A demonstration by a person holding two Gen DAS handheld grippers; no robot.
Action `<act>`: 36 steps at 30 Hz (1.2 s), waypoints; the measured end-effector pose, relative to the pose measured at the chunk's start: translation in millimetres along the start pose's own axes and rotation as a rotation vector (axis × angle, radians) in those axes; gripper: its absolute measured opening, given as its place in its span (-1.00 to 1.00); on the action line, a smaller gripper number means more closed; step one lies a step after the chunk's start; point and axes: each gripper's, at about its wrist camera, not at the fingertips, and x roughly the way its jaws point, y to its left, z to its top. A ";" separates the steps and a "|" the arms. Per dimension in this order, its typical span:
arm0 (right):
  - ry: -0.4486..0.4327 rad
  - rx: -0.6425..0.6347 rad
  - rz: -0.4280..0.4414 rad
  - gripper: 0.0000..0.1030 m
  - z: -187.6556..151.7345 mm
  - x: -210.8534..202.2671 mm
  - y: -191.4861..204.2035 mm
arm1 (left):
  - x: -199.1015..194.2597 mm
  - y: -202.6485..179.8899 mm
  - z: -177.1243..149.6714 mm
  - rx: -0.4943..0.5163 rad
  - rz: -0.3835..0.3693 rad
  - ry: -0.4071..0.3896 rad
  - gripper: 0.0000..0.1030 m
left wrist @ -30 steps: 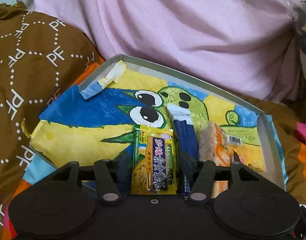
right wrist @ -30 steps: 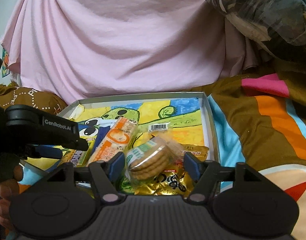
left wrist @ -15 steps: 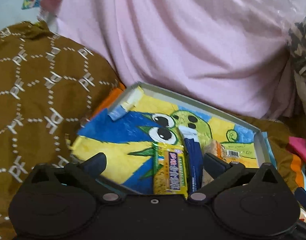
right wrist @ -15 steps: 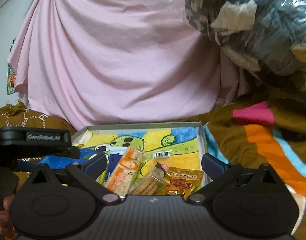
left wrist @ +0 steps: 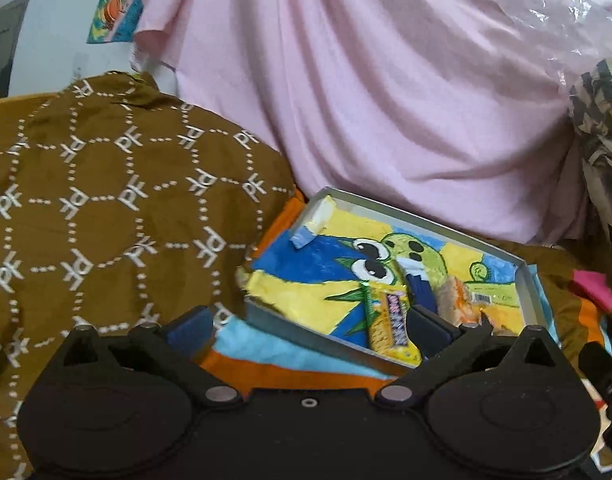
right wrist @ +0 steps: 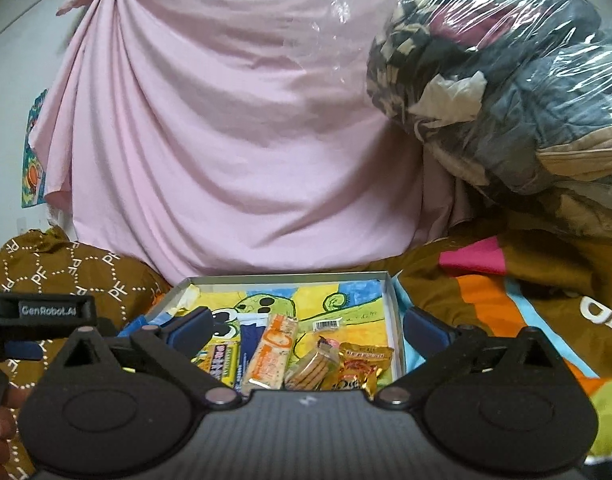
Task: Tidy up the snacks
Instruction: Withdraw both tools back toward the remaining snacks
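A shallow grey tray lined with a cartoon drawing is set on a striped blanket, in front of a pink sheet. Five snacks are lined up along the tray's near edge. From the left they are: a yellow packet, a blue packet, an orange cracker pack, a clear biscuit pack and a gold packet at the near right corner. Neighbouring packs are seen touching or overlapping. The far half of the tray is occupied only by the drawing and a barcode sticker.

The right gripper is held released, with its jaws spread wide and nothing between the pads; the snacks are seen behind it, not gripped. The left gripper is likewise released and wide open, held before the tray's near left corner, with nothing grasped. Both sets of jaws have just been opened further. In the left wrist view the yellow packet is seen lying flat in the tray, just beside the right finger.

A brown patterned cushion is seen to the left of the tray. A clear plastic bag of clothes is piled beyond the tray's right side. Part of a hand is visible at the lower left of the right wrist view.
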 end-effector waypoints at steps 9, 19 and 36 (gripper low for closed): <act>0.048 -0.034 0.032 1.00 -10.8 -40.3 20.1 | -31.3 25.0 -20.8 0.085 0.009 0.023 0.98; 0.123 -0.080 0.069 1.00 -25.9 -82.6 44.3 | -57.7 42.8 -49.4 0.187 -0.026 0.075 0.99; 0.398 -0.189 0.068 1.00 -71.3 -89.6 67.1 | -55.7 66.4 -86.1 0.312 -0.029 0.202 0.99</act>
